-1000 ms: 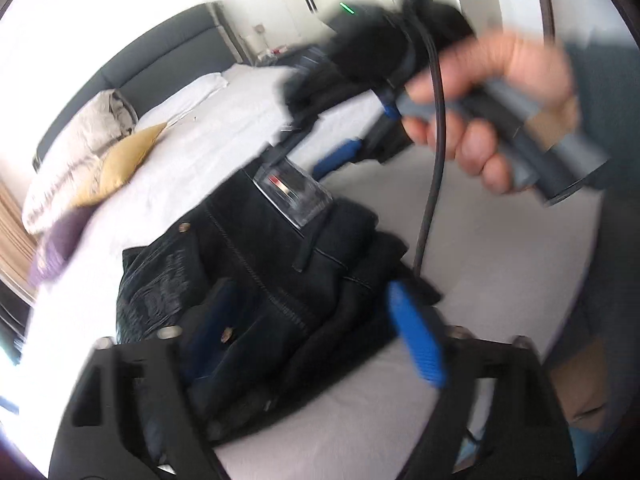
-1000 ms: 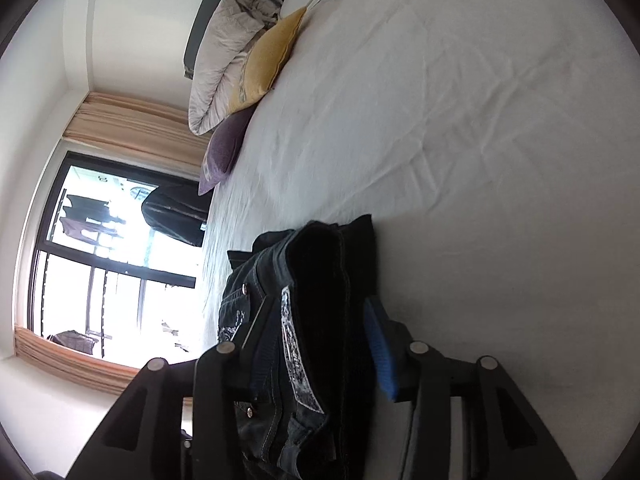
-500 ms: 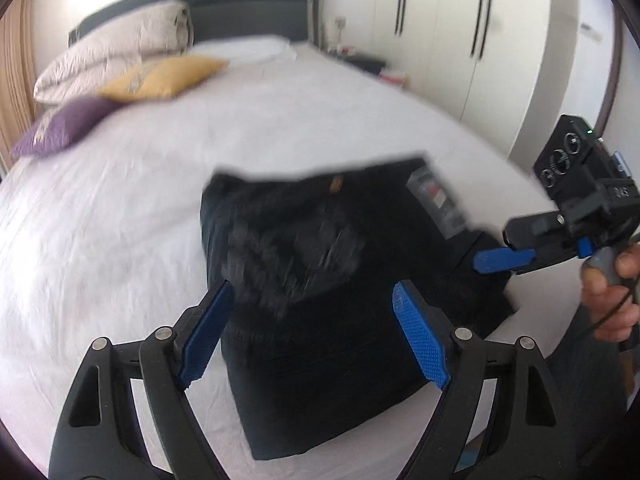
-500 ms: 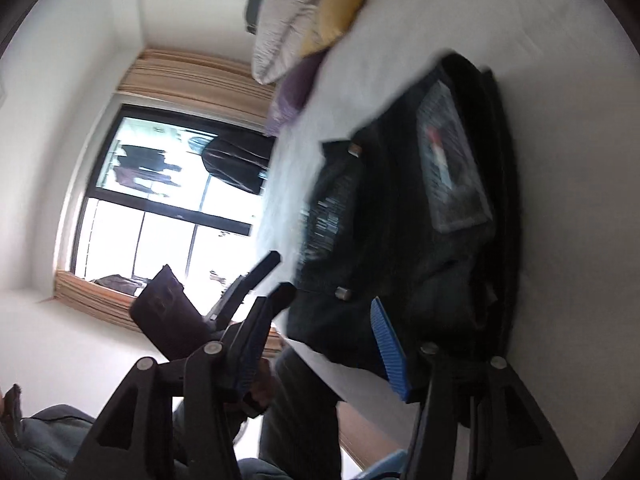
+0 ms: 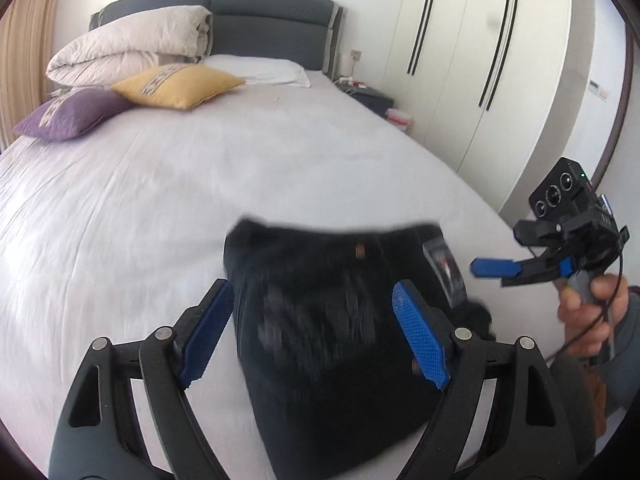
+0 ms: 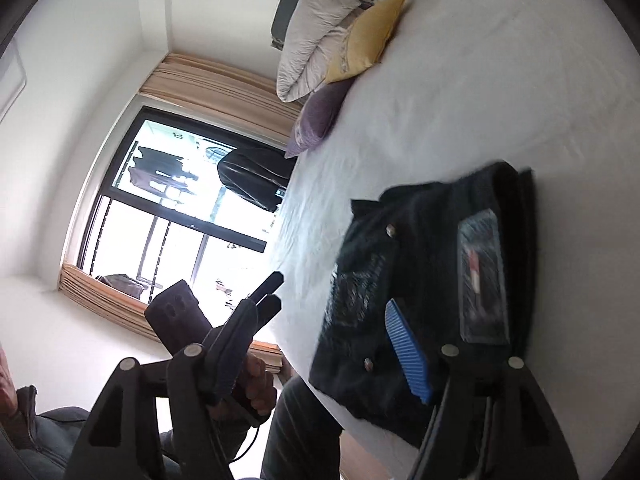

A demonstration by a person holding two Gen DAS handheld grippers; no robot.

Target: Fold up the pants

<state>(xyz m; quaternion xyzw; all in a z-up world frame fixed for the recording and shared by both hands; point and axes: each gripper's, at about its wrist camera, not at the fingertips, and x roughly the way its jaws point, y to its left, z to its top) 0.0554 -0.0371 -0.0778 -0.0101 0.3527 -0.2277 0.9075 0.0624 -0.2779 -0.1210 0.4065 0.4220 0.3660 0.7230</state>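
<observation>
The dark jeans [image 5: 332, 320] lie folded into a compact bundle on the white bed [image 5: 200, 184] near its foot edge, with a clear tag on the waistband [image 6: 482, 276]. My left gripper [image 5: 316, 334] is open and empty, held above the bundle. My right gripper [image 6: 320, 344] is open and empty, held off the right side of the bundle; it also shows in the left wrist view [image 5: 496, 268]. The bundle appears in the right wrist view [image 6: 424, 280].
A folded duvet [image 5: 132, 52], a yellow cushion [image 5: 176, 86], a purple cushion [image 5: 68, 114] and a white pillow [image 5: 260, 70] sit at the grey headboard. Wardrobe doors [image 5: 480, 60] and a nightstand [image 5: 368, 98] stand right of the bed. A window [image 6: 180, 216] is at left.
Both grippers let go of the jeans and drew back toward the foot of the bed. The jeans went from held and bunched to lying folded on the sheet.
</observation>
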